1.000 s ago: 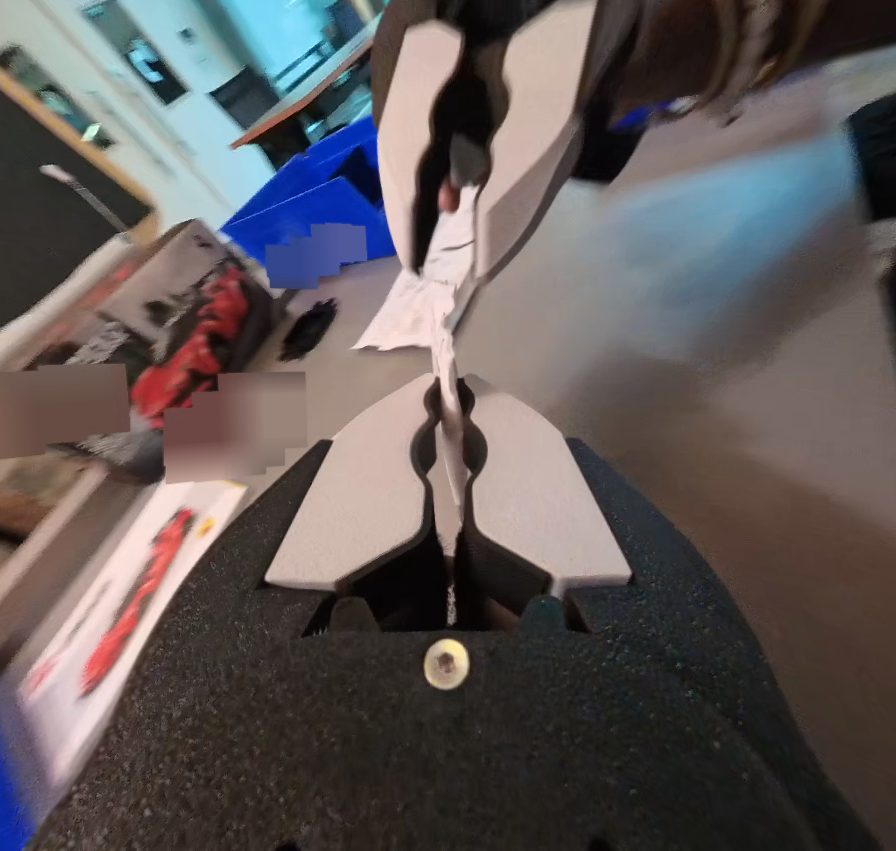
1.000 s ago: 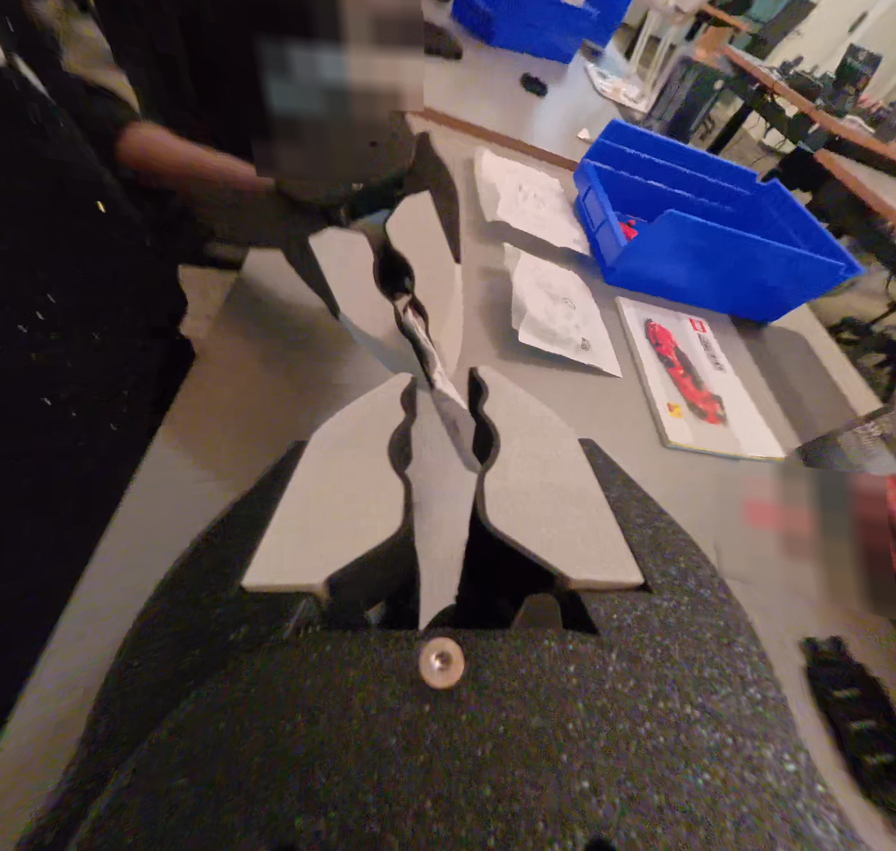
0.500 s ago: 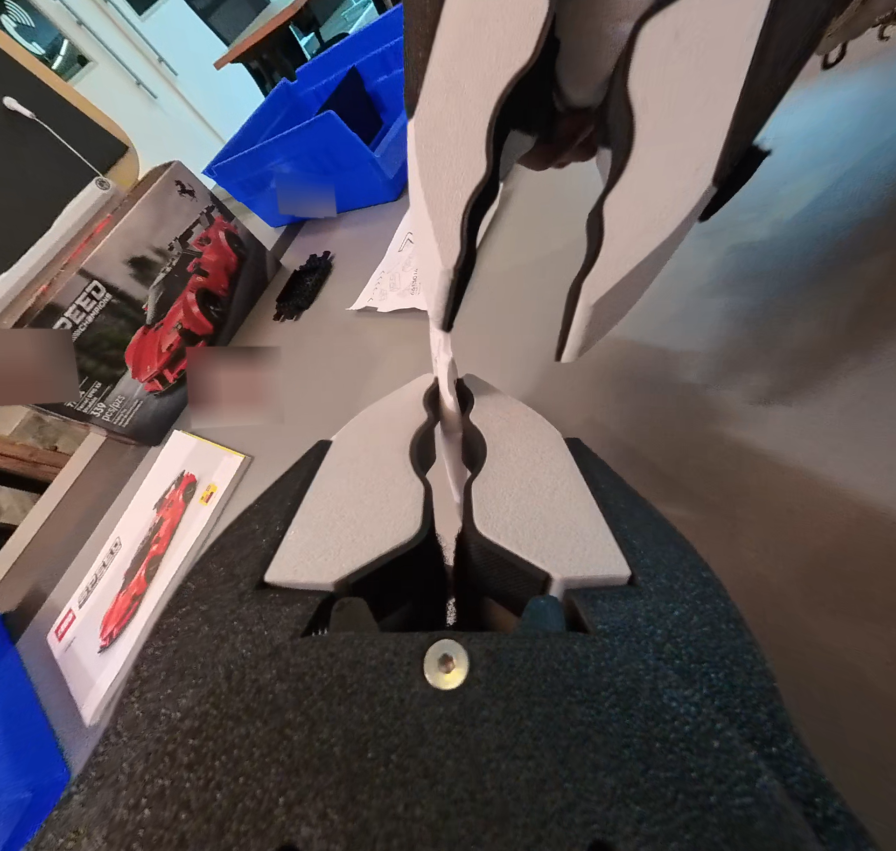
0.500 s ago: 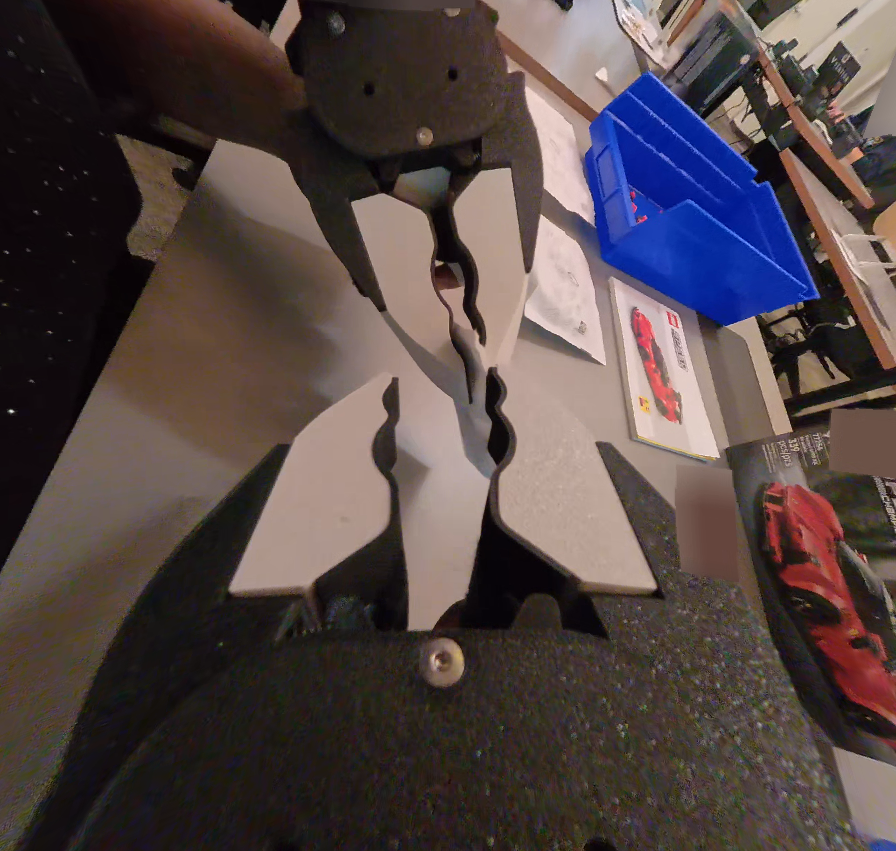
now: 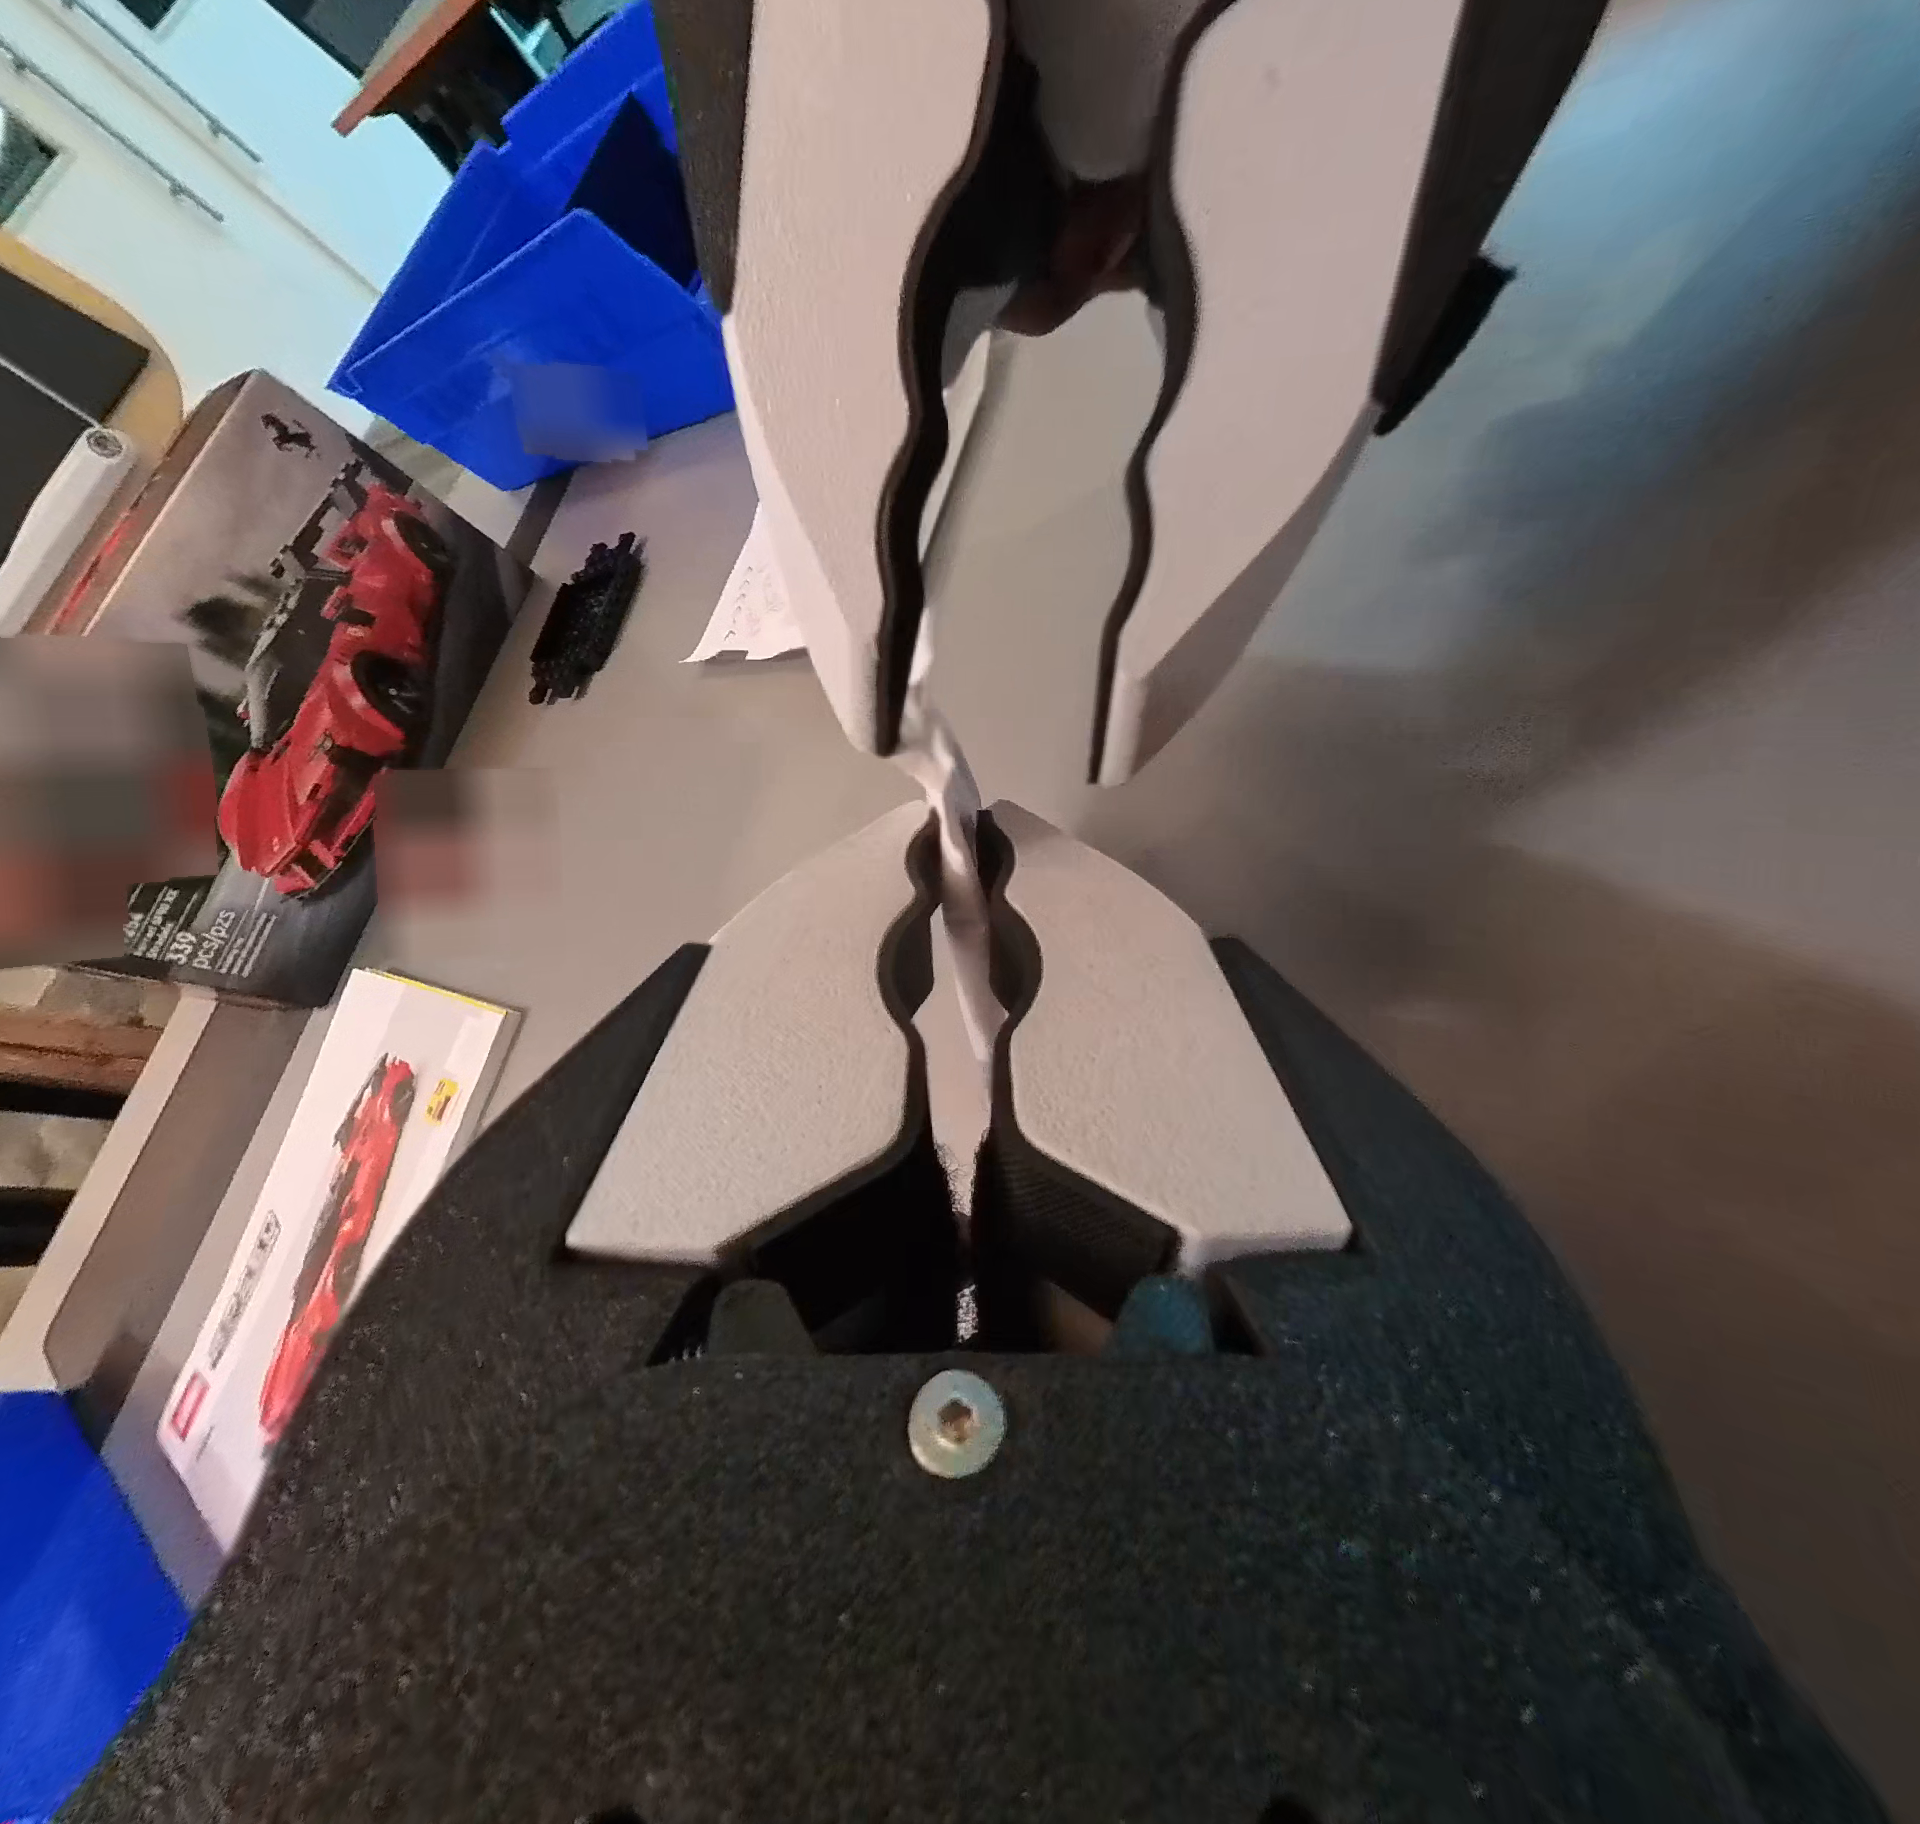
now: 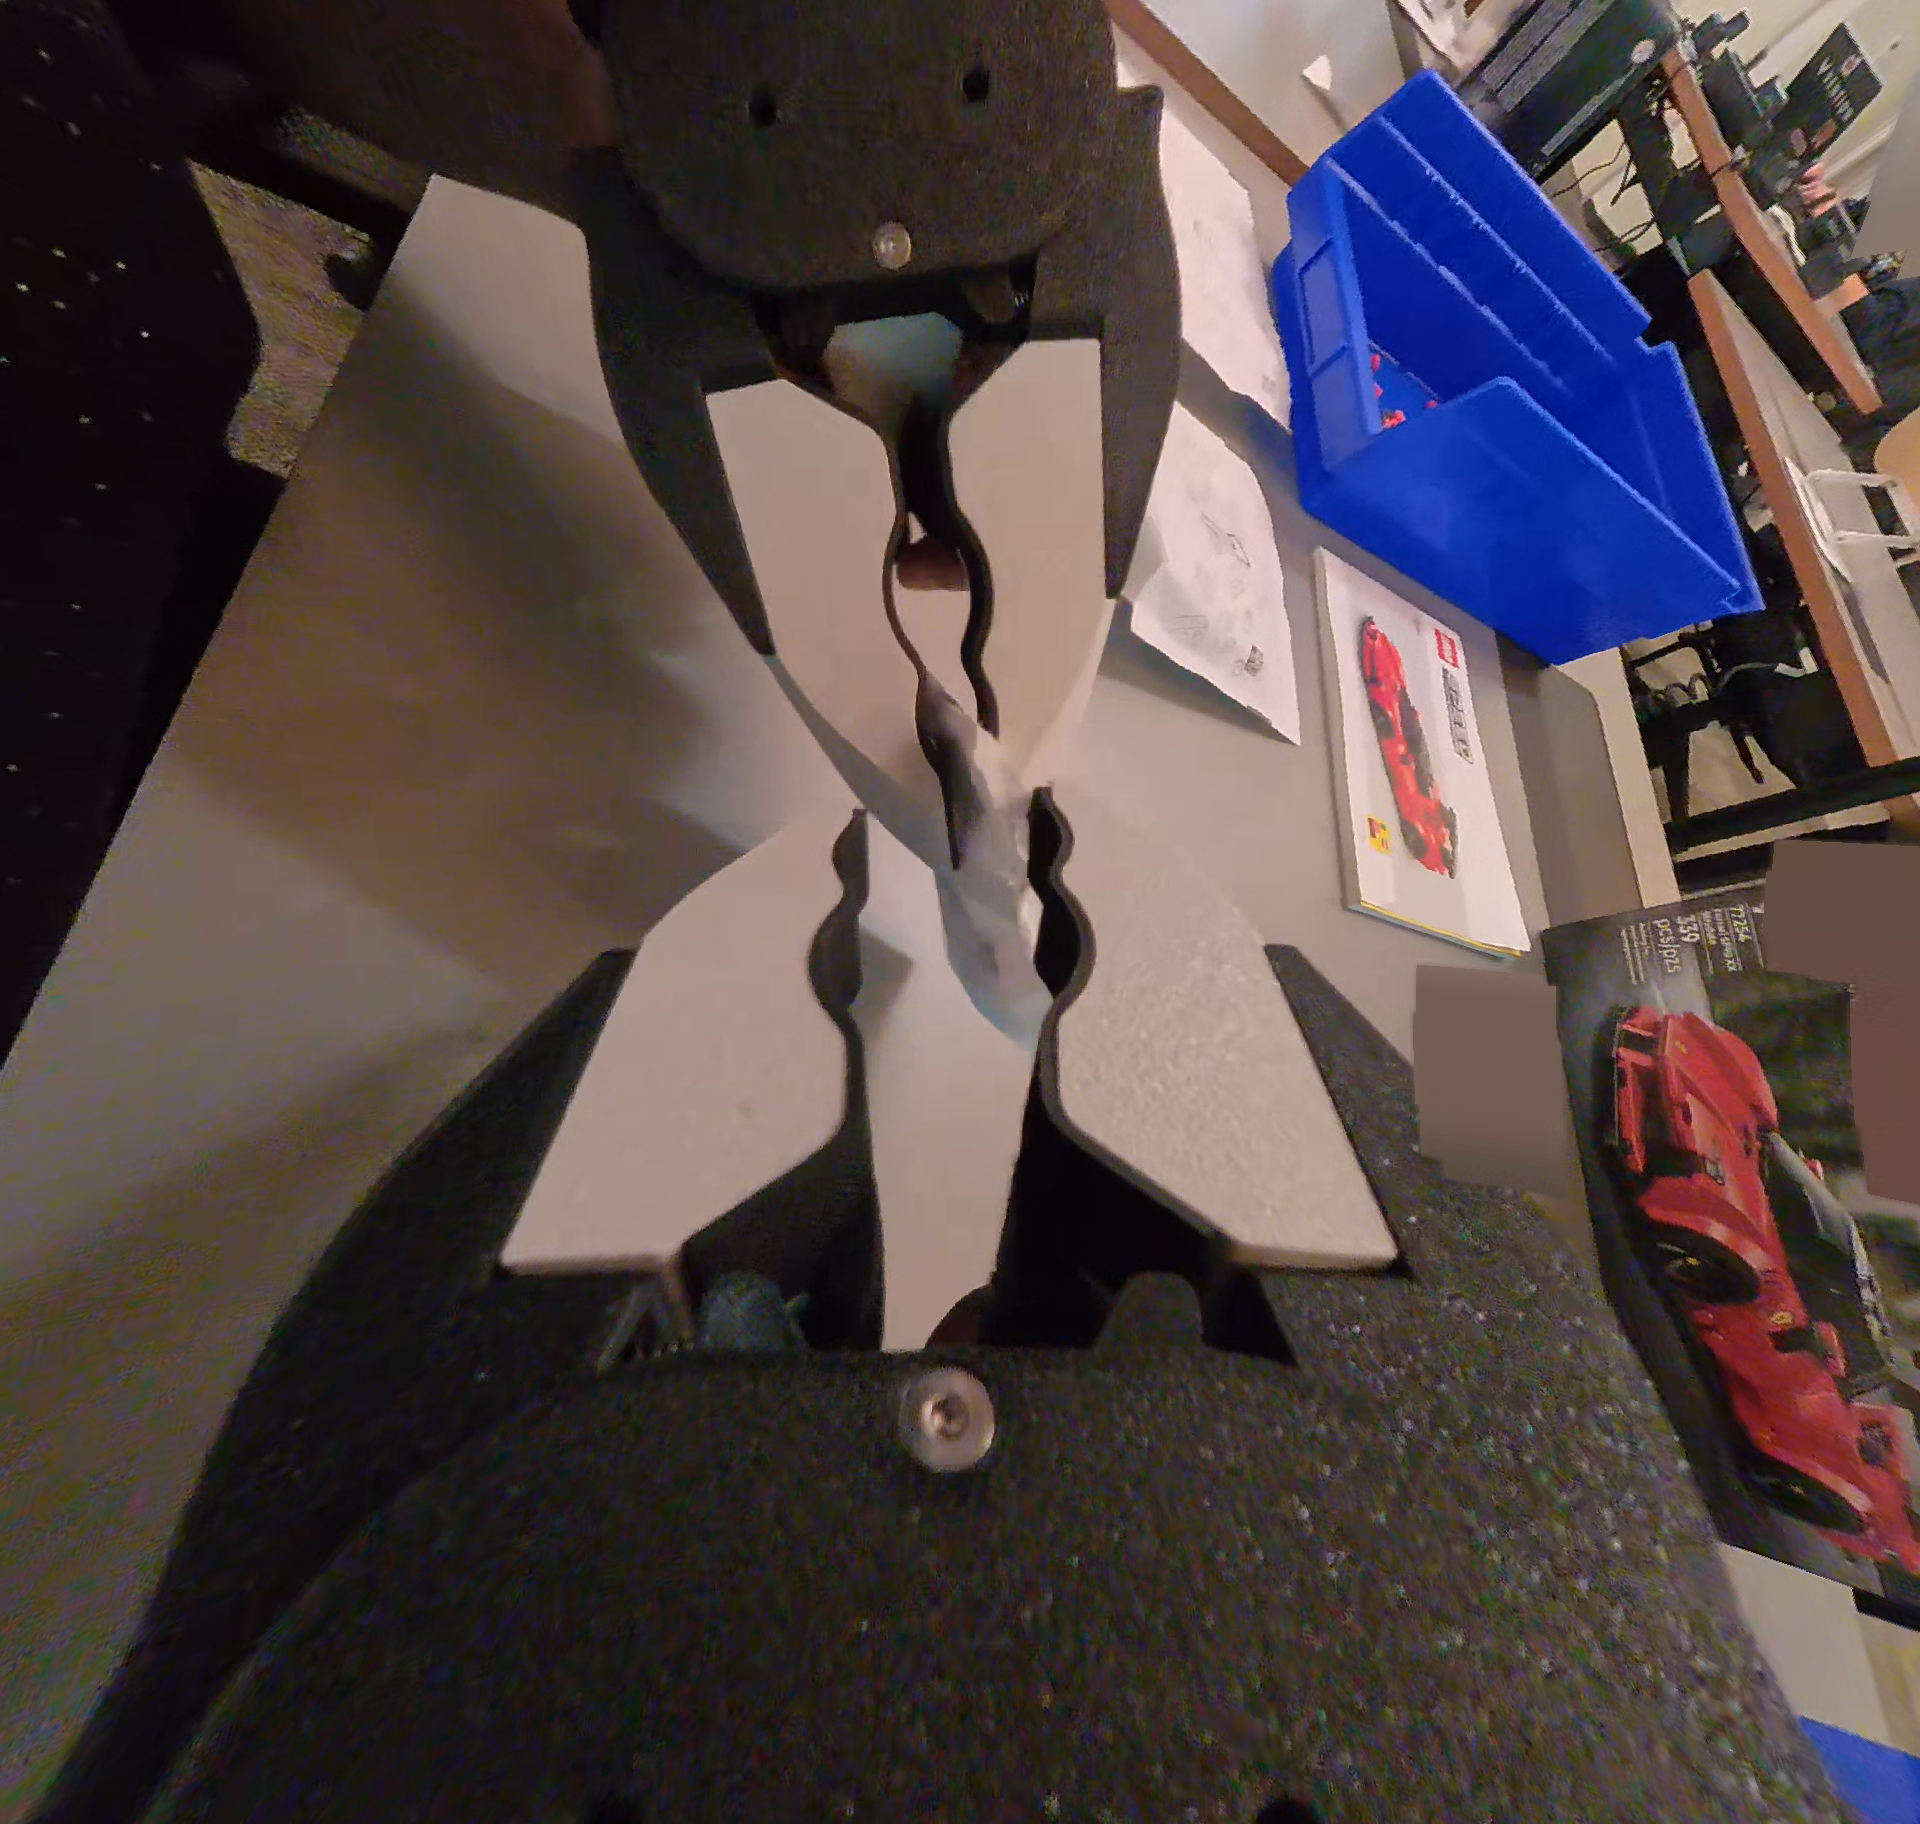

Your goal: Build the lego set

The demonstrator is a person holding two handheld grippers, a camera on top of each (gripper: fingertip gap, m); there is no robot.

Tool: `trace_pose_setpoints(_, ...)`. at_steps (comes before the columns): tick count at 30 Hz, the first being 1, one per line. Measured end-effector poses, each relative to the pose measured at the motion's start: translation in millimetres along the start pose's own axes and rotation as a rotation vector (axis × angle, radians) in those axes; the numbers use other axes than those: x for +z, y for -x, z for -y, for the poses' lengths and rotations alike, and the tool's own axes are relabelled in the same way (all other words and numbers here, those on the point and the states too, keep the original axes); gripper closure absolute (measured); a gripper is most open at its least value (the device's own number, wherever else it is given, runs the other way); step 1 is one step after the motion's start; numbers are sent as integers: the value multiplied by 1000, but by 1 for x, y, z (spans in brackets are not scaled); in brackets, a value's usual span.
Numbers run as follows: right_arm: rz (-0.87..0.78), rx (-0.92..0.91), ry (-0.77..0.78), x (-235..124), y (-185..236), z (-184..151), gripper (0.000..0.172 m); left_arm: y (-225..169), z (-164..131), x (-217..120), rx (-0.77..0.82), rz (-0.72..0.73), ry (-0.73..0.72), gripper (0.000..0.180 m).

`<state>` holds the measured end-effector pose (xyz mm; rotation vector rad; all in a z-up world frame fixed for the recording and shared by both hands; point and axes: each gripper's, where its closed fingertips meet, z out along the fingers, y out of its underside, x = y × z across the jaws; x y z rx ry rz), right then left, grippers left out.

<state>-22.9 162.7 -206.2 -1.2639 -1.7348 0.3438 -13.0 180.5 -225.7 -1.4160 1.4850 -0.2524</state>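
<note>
Paper strip [image 5: 961, 901] pinched in left claw [image 5: 961, 829].

Two tools are present: the left tool [image 5: 961, 824] and the right tool [image 6: 945, 824]. On the bench [image 6: 416, 735]: one blue bin [image 6: 1507, 444], one boxed set [image 6: 1766, 1203], one booklet [image 6: 1423, 766], two loose paper sheets [image 6: 1216, 569].

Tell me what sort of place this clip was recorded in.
Probably a shared workroom or lab: a grey table with blue parts bins, a toy car kit box and its booklet; further desks beyond.
</note>
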Motion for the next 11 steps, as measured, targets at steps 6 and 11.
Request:
trace_pose_setpoints(6, -59, -6, -49, -4, -10, 7, 161, 3, -1, 3, -82, 3, -11, 176)
trace_pose_setpoints(11, -64, 473, -188, -9, -22, 12, 158, 28, -2, -4, -139, 172, -61, 176)
